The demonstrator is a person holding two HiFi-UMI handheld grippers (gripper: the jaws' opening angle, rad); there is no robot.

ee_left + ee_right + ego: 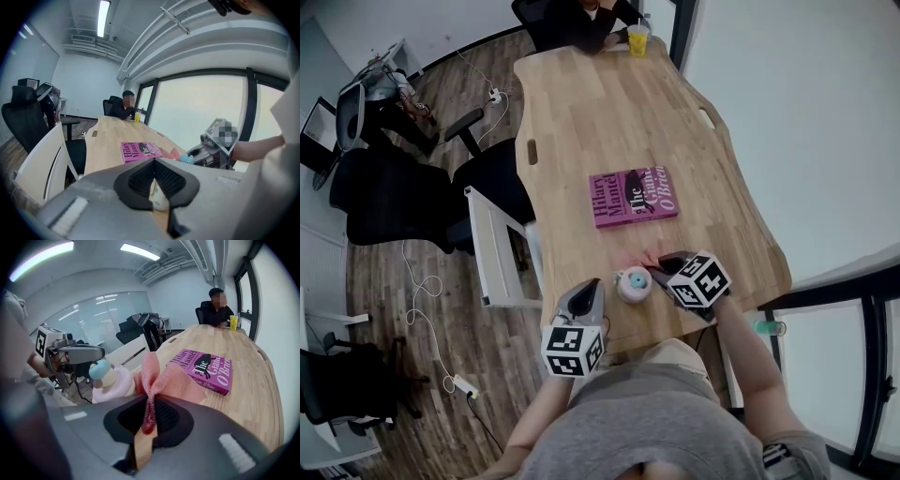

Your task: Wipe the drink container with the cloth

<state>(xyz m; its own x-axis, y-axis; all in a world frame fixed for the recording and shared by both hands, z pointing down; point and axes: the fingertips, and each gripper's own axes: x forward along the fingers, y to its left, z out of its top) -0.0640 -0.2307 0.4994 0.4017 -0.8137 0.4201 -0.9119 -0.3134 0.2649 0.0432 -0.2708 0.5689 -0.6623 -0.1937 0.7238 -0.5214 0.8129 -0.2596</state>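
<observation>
The right gripper [150,401] is clamped on a bunched corner of the pink cloth [161,378]. The cloth's loose part fans out beyond the jaws, just right of the container [634,283], which stands at the near edge of the table [581,112]. The left gripper [153,161] sits just left of the container, its jaws drawn together with nothing between them. To wipe well, I judge the left should first open and steady the container, which looks light enough to slide or tip under a sideways rub. Then the cloth's spread part should sweep round its side. Counted: one container, one cloth, two grippers, one book [634,196] farther off, one yellow cup [637,39] at the far end.
</observation>
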